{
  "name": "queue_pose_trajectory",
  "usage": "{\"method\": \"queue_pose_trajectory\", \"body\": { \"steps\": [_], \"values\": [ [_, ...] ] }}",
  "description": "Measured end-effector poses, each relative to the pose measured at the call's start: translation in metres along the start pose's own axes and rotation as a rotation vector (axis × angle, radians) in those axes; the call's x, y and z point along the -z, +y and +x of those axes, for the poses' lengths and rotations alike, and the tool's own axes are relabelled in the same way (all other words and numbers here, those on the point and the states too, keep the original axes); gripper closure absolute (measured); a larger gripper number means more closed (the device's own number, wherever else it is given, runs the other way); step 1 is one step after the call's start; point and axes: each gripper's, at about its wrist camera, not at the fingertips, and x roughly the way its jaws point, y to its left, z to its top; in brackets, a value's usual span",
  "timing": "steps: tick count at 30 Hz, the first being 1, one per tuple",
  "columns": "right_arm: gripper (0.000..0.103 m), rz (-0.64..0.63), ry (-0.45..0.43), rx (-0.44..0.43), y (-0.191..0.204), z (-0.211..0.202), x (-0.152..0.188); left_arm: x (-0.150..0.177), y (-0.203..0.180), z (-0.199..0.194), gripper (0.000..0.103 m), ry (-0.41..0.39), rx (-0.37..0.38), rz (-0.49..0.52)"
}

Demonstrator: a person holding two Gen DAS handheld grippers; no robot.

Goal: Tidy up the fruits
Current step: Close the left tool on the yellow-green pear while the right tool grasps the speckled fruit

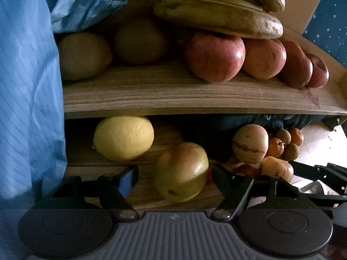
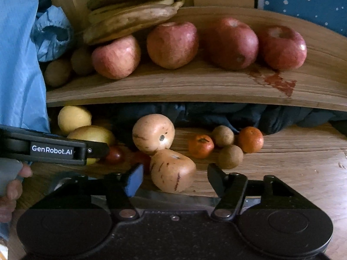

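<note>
Two spread hand-held grippers line up on loose fruit below the wooden shelf.

The shelf (image 2: 195,86) carries bananas (image 2: 130,10), four red apples (image 2: 172,44) and brown kiwis (image 1: 82,55); the unsorted fruit lies under it on the tabletop (image 2: 292,162). The left hand-held gripper (image 1: 173,178) is spread wide around a yellow-green apple (image 1: 182,171), touching nothing I can make out; it should probably close at the fruit's widest girth, gently, since the skin looks smooth and slippery. The right hand-held gripper (image 2: 174,178) is likewise spread, framing a striped pepino melon (image 2: 172,170) that leans against a second one (image 2: 153,133). Tangerines (image 2: 200,146) and small brown fruits (image 2: 230,156) sit just beside.
</note>
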Motion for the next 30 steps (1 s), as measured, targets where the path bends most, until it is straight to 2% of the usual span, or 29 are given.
{"method": "queue_pose_trajectory", "body": {
  "steps": [4,15,20,30],
  "values": [
    [0.043,0.016,0.013,-0.01,0.001,0.004,-0.001,0.004,0.009,-0.007,0.031,0.007,0.01,-0.033],
    [0.047,0.052,0.037,-0.029,0.001,0.016,0.0,0.006,0.018,-0.001,0.033,-0.006,0.053,-0.062],
    [0.053,0.063,0.037,-0.038,0.0,0.018,-0.002,0.001,0.022,0.001,0.045,-0.01,0.104,-0.091],
    [0.054,0.088,0.034,-0.04,-0.005,0.014,0.0,0.007,0.022,-0.004,0.046,-0.008,0.125,-0.084]
  ]
}}
